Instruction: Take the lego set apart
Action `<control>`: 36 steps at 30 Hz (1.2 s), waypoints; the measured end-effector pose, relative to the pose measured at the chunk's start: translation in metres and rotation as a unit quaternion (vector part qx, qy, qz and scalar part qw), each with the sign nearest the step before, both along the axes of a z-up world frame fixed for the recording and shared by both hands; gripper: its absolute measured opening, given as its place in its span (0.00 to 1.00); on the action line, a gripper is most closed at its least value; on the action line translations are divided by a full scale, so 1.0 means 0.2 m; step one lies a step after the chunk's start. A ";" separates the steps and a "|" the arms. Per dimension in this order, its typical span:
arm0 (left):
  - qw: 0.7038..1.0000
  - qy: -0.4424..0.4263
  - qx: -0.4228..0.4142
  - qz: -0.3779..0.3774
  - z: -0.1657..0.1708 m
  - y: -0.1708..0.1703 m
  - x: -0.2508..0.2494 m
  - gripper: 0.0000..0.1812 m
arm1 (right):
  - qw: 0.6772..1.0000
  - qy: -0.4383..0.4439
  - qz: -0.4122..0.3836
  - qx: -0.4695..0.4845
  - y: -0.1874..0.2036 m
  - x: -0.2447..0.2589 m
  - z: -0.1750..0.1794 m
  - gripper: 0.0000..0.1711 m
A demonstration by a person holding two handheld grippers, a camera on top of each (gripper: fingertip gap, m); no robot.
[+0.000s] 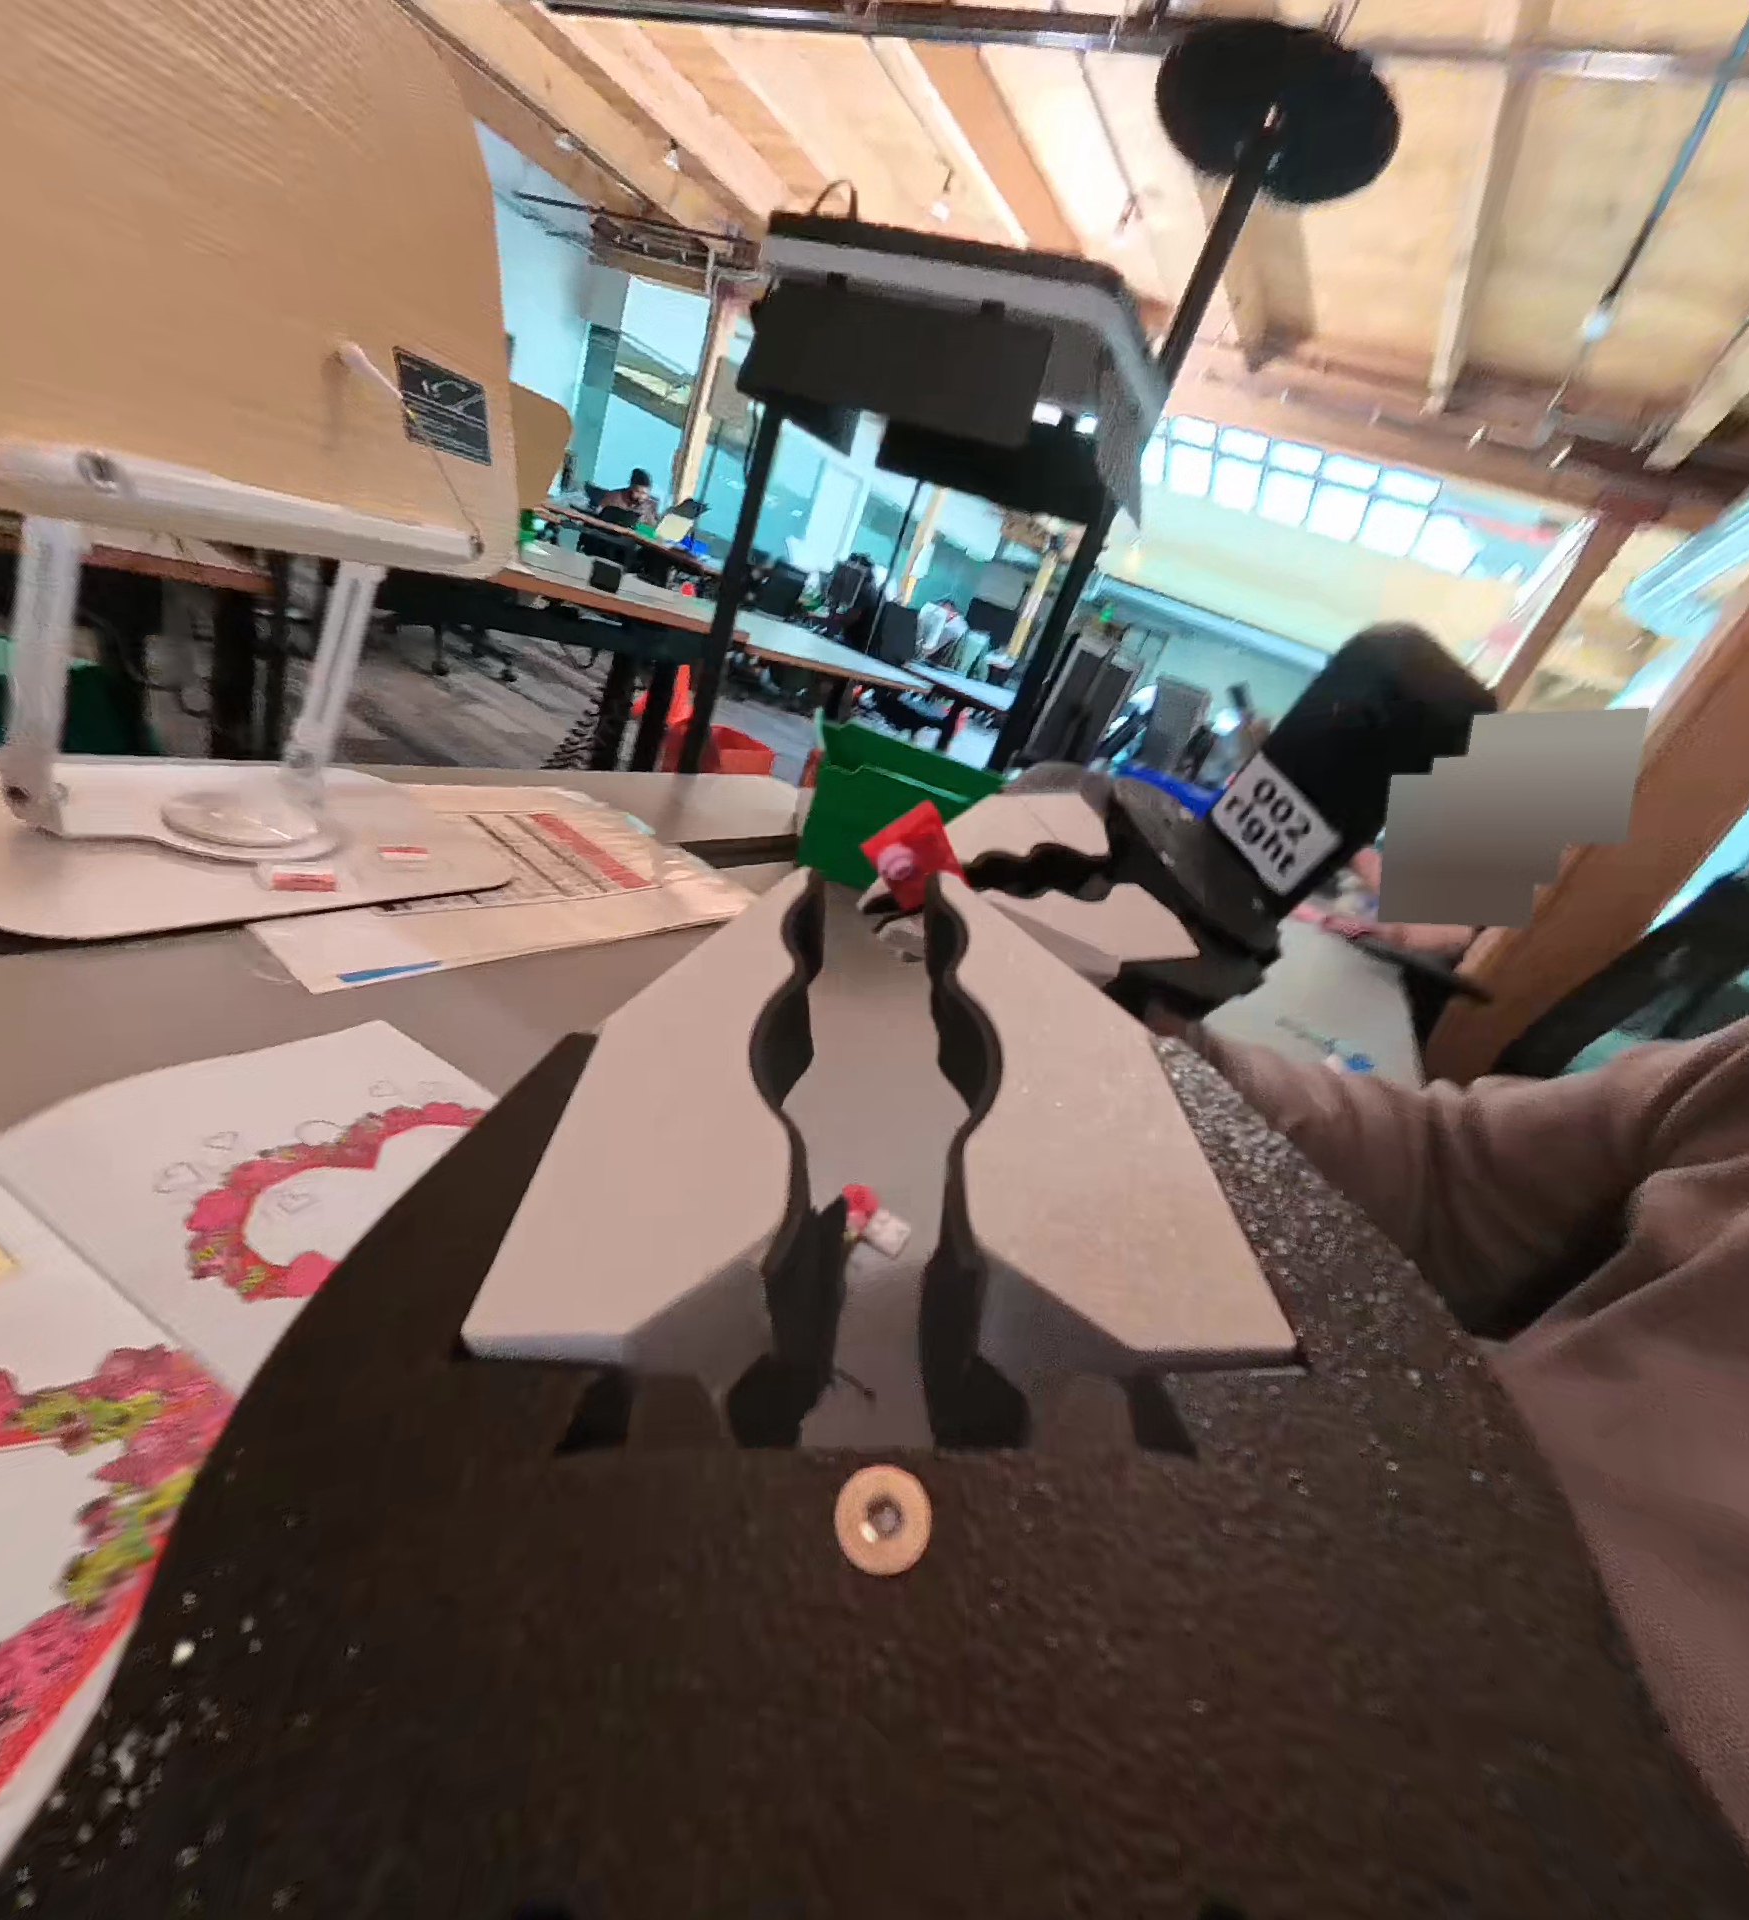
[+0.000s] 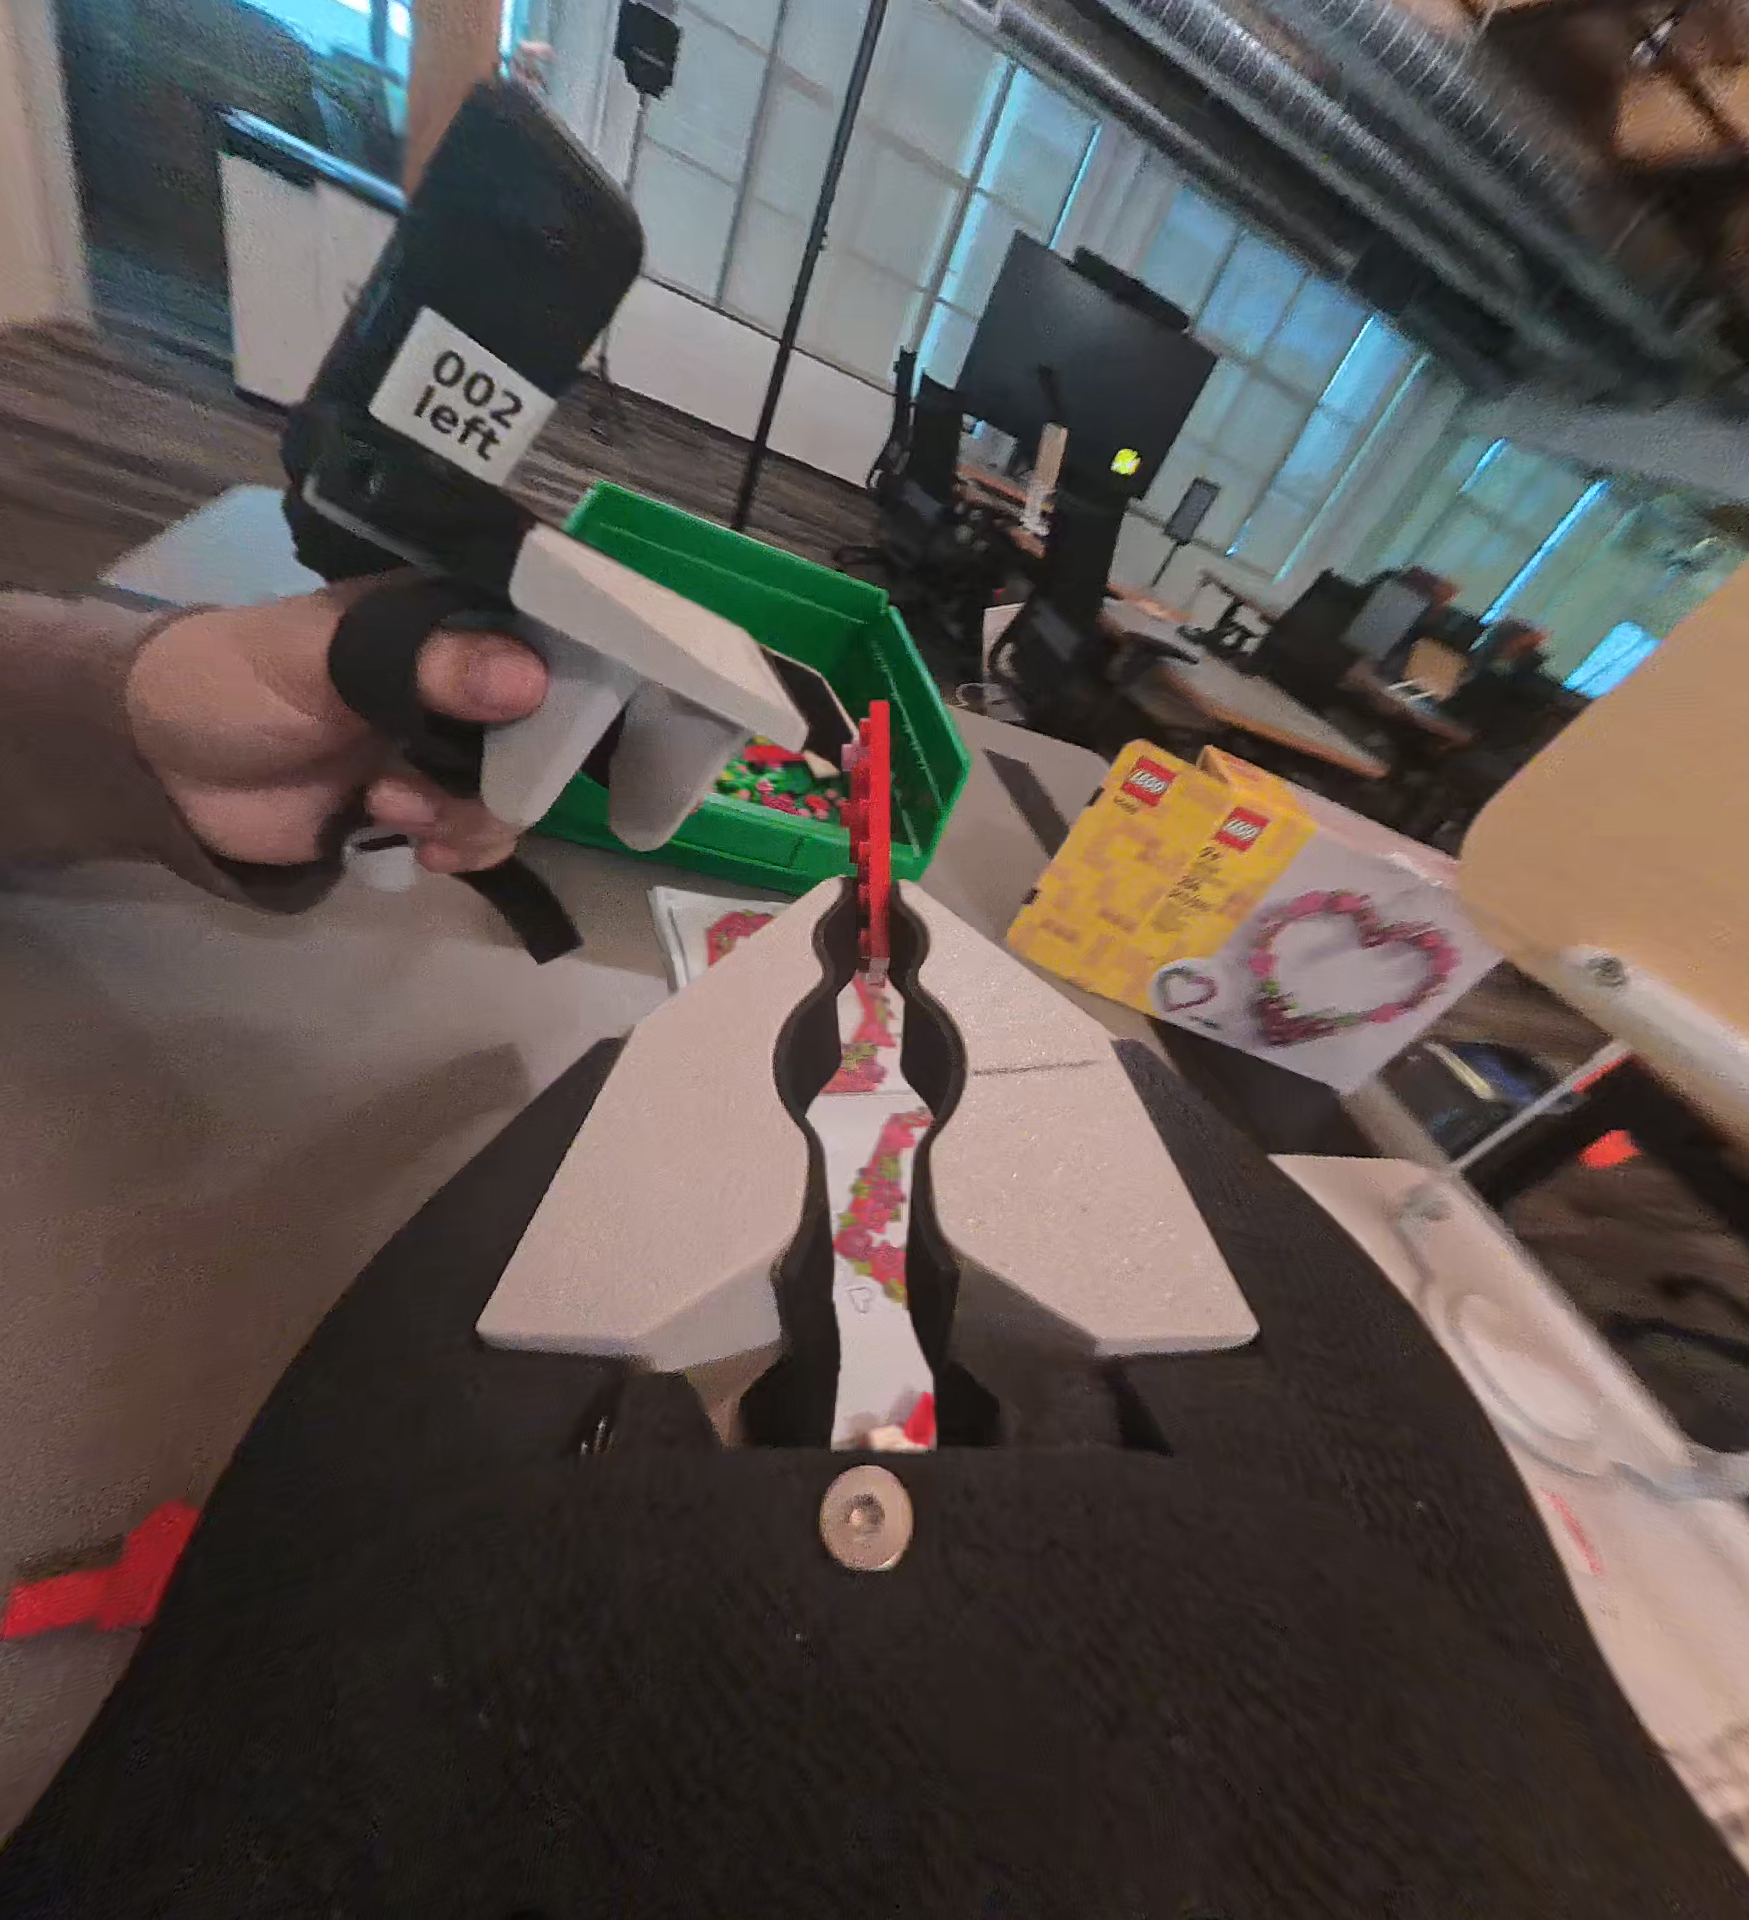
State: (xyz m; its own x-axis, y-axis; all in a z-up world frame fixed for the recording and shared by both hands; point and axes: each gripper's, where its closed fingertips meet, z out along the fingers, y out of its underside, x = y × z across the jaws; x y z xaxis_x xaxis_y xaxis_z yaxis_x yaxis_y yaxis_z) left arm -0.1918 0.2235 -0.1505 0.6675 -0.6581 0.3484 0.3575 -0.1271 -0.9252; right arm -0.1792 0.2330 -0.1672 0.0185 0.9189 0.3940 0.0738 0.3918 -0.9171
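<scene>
My right gripper is shut on a thin red lego plate, held upright on edge above the table, with small pink pieces on its side. In the left wrist view the same red plate sits in the right gripper, just beyond my left fingertips. My left gripper is open and empty, its jaws a small gap apart. In the right wrist view the left gripper hangs left of the plate, fingers pointing down over the green bin's near rim. A small pink and white lego bit lies on the table.
A green bin with loose lego pieces stands behind the plate. A yellow lego box is to the right. An open instruction booklet lies at the left, and a white lamp stand beyond it. A loose red piece lies near left.
</scene>
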 end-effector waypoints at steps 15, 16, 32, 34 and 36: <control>0.987 -0.119 -0.030 -0.104 0.01 -0.04 0.03 0.02 | 0.994 0.018 -0.032 0.101 -0.04 0.00 0.01 0.02; 0.986 -0.126 -0.033 -0.108 0.01 -0.03 0.03 0.03 | 0.994 0.020 -0.034 0.105 -0.04 0.00 0.01 0.02; 0.974 -0.156 -0.026 -0.162 0.02 -0.06 0.06 0.03 | 0.993 0.033 -0.014 0.108 -0.07 0.01 0.02 0.02; 0.979 -0.135 -0.021 -0.154 0.02 -0.06 0.06 0.03 | 0.993 0.036 -0.015 0.111 -0.07 0.01 0.02 0.02; 0.985 -0.109 -0.014 -0.136 0.01 -0.06 0.06 0.03 | 0.992 0.041 -0.020 0.122 -0.07 0.01 0.03 0.03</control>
State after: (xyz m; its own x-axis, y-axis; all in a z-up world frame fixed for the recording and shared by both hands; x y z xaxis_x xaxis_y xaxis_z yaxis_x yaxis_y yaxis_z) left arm -0.1790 0.2121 -0.1482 0.3743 -0.7906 0.4845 0.4972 -0.2700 -0.8246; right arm -0.1772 0.2197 -0.1611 0.0929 0.7946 0.6000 0.0233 0.6007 -0.7991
